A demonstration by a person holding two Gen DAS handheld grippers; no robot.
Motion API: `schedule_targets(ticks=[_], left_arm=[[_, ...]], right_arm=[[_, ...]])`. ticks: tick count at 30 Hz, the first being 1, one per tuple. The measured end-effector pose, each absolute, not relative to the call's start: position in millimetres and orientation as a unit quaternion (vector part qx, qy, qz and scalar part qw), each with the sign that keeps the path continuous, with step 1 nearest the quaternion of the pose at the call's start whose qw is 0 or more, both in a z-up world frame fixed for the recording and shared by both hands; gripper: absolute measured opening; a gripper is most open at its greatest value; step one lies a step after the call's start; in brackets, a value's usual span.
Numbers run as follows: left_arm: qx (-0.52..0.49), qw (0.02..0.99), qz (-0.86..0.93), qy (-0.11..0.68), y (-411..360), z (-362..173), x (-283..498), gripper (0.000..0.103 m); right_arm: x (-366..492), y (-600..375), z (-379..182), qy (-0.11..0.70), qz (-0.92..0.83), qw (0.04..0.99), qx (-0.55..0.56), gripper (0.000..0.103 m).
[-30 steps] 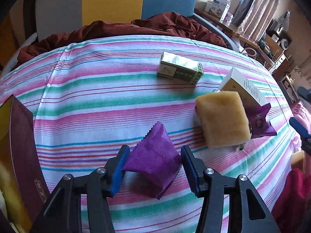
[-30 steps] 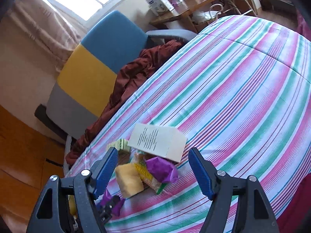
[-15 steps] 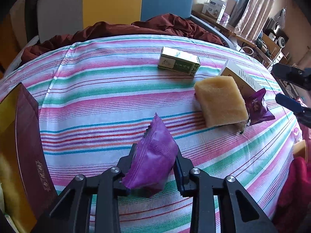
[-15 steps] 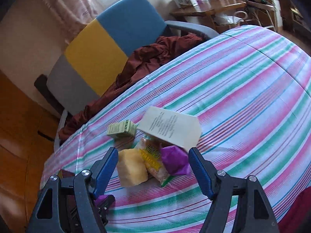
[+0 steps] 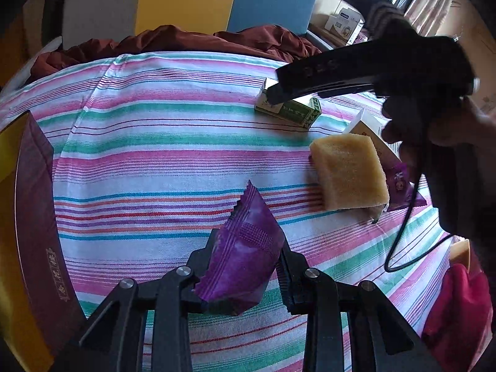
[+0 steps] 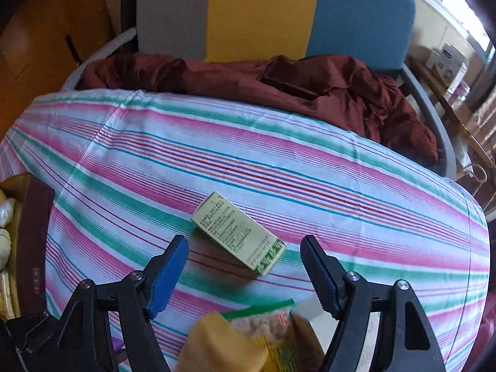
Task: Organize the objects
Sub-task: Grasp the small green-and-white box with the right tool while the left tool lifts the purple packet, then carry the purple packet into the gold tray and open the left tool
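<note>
The right gripper (image 6: pixel 243 274) is wide open and holds nothing. The small green-and-cream cardboard box (image 6: pixel 238 233) lies flat on the striped cloth (image 6: pixel 341 186), just past its tips at about 12 o'clock. The box's long side runs from 10 o'clock to 4 o'clock, slanted across the gap. The left gripper (image 5: pixel 248 266) has just closed on a purple foil snack packet (image 5: pixel 245 254).

The right tool (image 5: pixel 272 96) hides part of the green box (image 5: pixel 288 110).
</note>
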State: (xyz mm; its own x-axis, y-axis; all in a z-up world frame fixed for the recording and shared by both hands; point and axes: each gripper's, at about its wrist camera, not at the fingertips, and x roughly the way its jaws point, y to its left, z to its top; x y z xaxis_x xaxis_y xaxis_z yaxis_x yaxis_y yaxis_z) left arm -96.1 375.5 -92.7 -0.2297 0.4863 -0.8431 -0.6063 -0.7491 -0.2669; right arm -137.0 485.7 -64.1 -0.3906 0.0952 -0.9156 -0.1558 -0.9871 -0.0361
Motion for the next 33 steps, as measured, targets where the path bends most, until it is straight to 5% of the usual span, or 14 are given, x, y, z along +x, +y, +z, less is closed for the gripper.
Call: schedule_targets(ticks=[3, 5, 20, 28, 33], left_arm=[[-0.513, 0.352, 0.781, 0.053, 375, -93, -97, 0.033], [-0.515, 0.351, 0.78, 0.048, 374, -92, -98, 0.032], [-0.516, 0.351, 0.781, 0.029, 370, -90, -98, 0.026], [-0.5, 0.361, 0.786, 0.04, 359, -79, -79, 0.025], [-0.478, 0.371, 0.794, 0.058, 358, -66, -60, 0.025]], right_arm=[[-155, 479, -85, -0.003, 0.815, 0.068, -0.576, 0.073], [-159, 476, -94, -0.003, 0.807, 0.066, -0.587, 0.03], [-32, 457, 3, 0.119, 0.879, 0.089, -0.454, 0.029], [40, 456, -44, 0.202, 0.844, 0.11, -0.485, 0.029], [31, 441, -63, 0.186, 0.828, 0.086, -0.522, 0.029]])
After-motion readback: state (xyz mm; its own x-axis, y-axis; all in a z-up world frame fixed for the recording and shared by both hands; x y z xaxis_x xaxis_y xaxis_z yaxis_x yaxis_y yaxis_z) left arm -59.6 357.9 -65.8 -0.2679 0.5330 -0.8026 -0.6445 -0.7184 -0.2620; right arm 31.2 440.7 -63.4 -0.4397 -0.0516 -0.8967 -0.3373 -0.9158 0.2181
